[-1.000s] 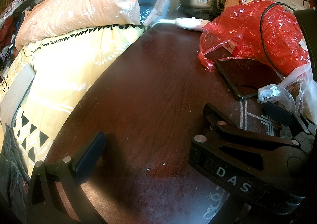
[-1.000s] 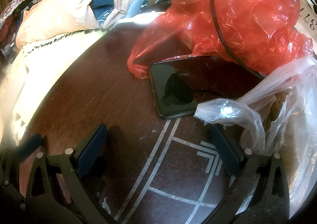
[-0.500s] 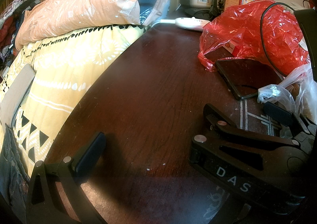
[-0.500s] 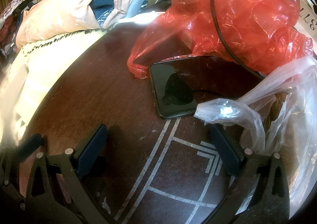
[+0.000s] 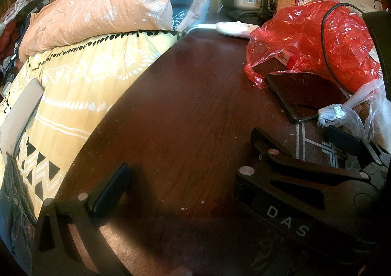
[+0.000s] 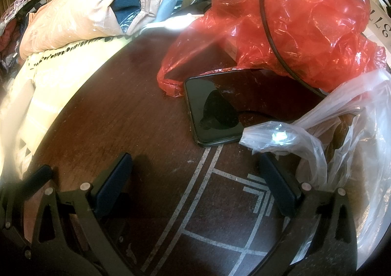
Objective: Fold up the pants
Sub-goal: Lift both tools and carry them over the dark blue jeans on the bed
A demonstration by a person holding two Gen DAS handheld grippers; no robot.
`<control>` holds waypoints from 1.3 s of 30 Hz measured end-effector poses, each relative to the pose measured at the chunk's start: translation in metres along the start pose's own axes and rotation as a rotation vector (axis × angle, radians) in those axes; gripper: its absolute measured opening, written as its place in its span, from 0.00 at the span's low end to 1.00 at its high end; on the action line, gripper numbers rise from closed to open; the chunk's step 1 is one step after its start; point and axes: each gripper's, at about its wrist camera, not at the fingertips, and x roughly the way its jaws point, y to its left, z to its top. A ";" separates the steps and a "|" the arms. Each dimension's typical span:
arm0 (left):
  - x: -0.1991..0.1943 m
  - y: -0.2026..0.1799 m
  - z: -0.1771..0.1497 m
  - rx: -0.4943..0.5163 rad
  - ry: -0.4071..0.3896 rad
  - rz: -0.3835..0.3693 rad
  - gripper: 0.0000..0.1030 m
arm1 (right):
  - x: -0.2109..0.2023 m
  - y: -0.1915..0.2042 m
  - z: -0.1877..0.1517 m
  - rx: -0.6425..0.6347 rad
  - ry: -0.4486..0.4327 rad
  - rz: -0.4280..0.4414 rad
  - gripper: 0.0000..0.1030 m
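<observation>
We hold both tongs low over a dark brown wooden bench (image 5: 183, 105) with pale inlaid lines. The right tongs (image 6: 195, 168) stand wide apart, with nothing between their dark blue pads (image 6: 112, 178). Of the left tongs (image 5: 195, 175) we see one finger, set far out to the side. The other is hidden behind the right tongs, which lie just beside them, so we read the left tongs as wide too, and they hold nothing.

Ahead of the right tongs lies a black slab-shaped phone (image 6: 220, 110), screen up. A crumpled red plastic bag (image 6: 305, 31) touches its far end, and a thin black cable (image 6: 266, 19) runs over that bag. A clear plastic bag (image 6: 330, 141) lies to the right, touching the right finger.

To the left of the left tongs a bed in a yellow patterned sheet (image 5: 85, 92) adjoins the bench, with a peach quilt (image 5: 97, 7) heaped on it. What appear to be the blue denim pants (image 5: 9, 190) show as a strip on the bed at the far left edge, apart from both tongs.
</observation>
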 end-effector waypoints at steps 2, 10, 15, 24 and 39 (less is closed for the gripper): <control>-0.001 0.001 0.000 0.002 0.000 -0.001 1.00 | 0.001 0.000 0.000 -0.001 0.001 0.000 1.00; -0.056 0.061 -0.014 0.001 -0.069 0.011 1.00 | -0.008 0.016 0.004 -0.020 0.015 0.058 1.00; -0.149 0.142 -0.040 -0.102 -0.084 0.181 1.00 | -0.077 0.069 -0.006 -0.166 -0.055 0.193 1.00; -0.352 0.360 -0.206 -0.460 -0.286 0.685 1.00 | -0.208 0.241 -0.054 -0.612 -0.353 0.455 1.00; -0.604 0.494 -0.500 -0.892 -0.218 1.156 1.00 | -0.308 0.431 -0.200 -0.946 -0.283 0.793 1.00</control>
